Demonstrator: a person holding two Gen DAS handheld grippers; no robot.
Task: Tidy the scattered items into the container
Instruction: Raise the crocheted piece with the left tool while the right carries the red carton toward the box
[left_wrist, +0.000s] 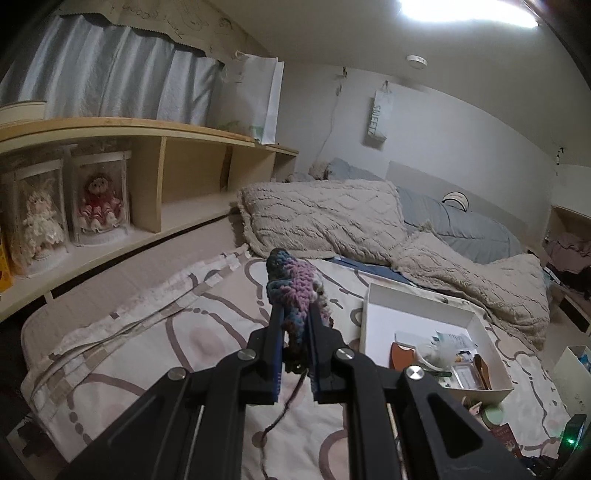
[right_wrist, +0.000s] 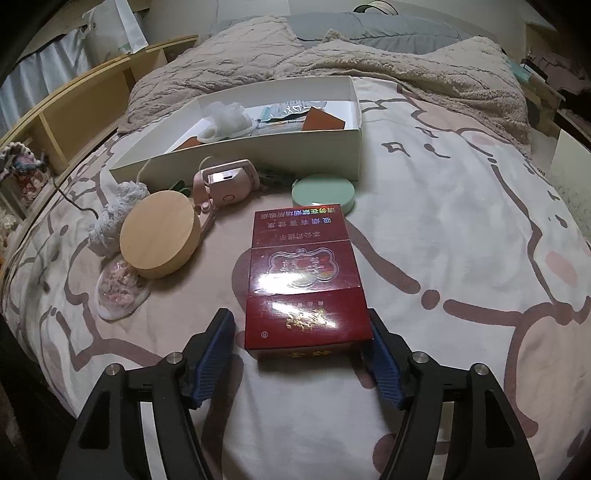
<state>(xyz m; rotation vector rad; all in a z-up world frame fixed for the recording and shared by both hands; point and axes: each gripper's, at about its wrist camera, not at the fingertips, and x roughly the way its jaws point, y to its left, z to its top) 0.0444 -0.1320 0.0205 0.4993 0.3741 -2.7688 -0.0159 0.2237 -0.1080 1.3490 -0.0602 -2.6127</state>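
Gaping around the red cigarette carton (right_wrist: 306, 280) on the bed (right_wrist: 443, 258), right tool (right_wrist: 301, 325) is not gripping; left tool (left_wrist: 293, 314) is pinching crocheted yarn piece (left_wrist: 295, 286) beside the white box (left_wrist: 373, 306)

White box (right_wrist: 258, 155) open on bed, partly filled with small items; crochet piece (left_wrist: 295, 291), purple and blue, lifted above bedspread, yarn tail hanging; red carton (right_wrist: 301, 280) flat on bedspread; wooden disc (right_wrist: 160, 236), pink gadget (right_wrist: 231, 184), green round tin (right_wrist: 323, 194) just beside box's front wall.

My left gripper (left_wrist: 295, 321) and right gripper (right_wrist: 297, 360) share black angular arms, silver round screws, and ribbed blue pads (right_wrist: 214, 363).
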